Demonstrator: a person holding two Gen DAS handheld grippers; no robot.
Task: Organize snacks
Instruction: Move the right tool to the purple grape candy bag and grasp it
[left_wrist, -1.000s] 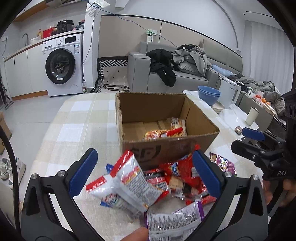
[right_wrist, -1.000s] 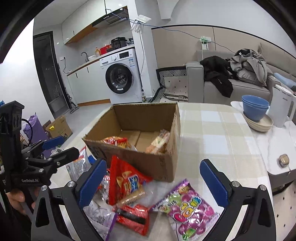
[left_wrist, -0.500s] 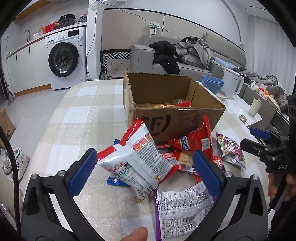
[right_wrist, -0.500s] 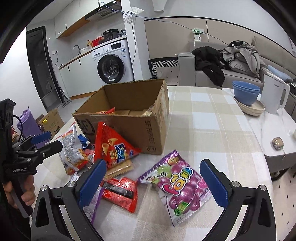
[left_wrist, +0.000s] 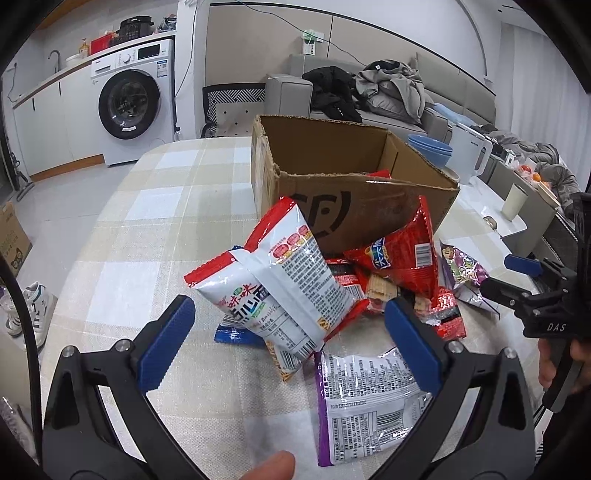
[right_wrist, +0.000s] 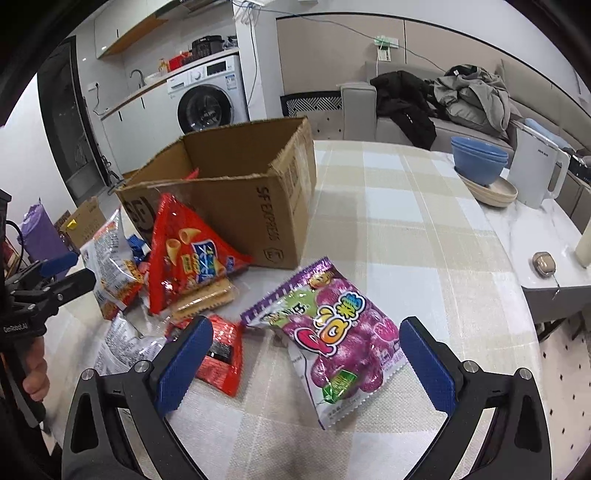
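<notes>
We hold both claws spread wide and empty, low over the near edge of the worktop (right_wrist: 424, 236). The left claw (left_wrist: 288, 339) faces the white noodle packet (left_wrist: 280, 291), propped on the pile just before the cardboard box (left_wrist: 354, 206). The right claw (right_wrist: 303, 365) straddles the purple candy bag (right_wrist: 332, 339), which lies flat. Risk: closing on the leaning packet may topple it or drag neighbouring wrappers; the slick, flat bag may slip from the pads.

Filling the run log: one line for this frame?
left gripper: open, over white noodle packet | right gripper: open, over purple candy bag | box: some snacks inside
</notes>
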